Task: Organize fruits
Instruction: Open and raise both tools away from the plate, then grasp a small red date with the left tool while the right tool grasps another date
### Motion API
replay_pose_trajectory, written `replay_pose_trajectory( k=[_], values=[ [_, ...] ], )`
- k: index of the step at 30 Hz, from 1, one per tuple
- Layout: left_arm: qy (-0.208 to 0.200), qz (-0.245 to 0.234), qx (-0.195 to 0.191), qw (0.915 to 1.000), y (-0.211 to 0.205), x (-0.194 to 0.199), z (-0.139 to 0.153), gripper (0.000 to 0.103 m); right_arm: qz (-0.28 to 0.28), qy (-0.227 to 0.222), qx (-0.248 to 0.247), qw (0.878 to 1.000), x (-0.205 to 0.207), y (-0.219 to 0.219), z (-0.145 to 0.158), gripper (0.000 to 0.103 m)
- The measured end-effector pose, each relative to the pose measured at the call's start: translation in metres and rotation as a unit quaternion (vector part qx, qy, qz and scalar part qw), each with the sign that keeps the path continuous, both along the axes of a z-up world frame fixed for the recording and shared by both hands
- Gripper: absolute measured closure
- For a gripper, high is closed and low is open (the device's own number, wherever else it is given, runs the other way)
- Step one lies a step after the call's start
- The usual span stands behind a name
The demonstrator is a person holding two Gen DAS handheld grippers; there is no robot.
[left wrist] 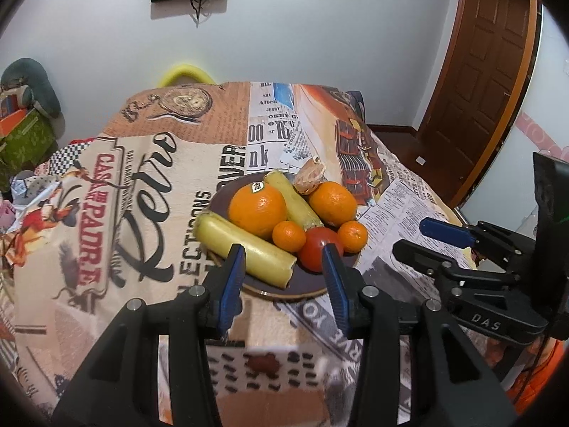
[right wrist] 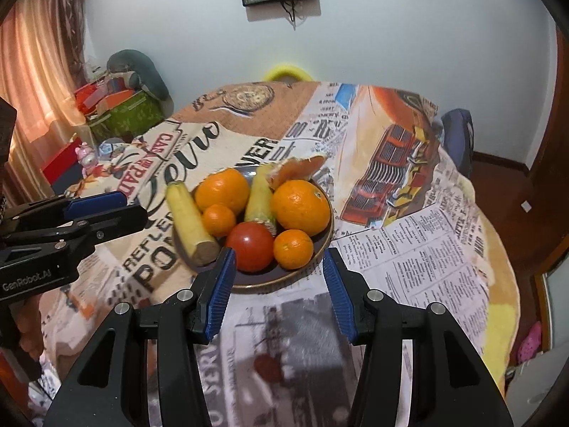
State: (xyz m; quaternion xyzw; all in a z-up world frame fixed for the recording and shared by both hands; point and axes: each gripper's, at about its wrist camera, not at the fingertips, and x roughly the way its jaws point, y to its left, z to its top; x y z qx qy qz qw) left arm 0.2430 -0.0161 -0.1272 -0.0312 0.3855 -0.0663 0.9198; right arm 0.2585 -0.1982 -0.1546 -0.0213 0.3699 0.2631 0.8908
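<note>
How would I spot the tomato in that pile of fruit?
Look at the dark round plate in the middle of the newspaper-print tablecloth. On the plate's near edge, the tomato sits between a yellow corn cob's cut end and a small mandarin. It is the only red, glossy thing among the orange and yellow ones.

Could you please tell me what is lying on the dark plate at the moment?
The plate holds two large oranges, two small mandarins, a tomato, two pale yellow cobs and a peeled citrus piece. Anything beneath the pile is covered.
</note>
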Motion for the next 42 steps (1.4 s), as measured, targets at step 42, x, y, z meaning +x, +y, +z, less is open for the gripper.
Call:
replay_pose_trajectory(
  k=[42],
  values=[
    [0.114, -0.007, 0.001, 0.9935, 0.012, -0.031, -0.096, 0.06, 0.023, 0.106, -0.049, 0.993, -0.03, 0.006, -0.077, 0.074]
  ],
)
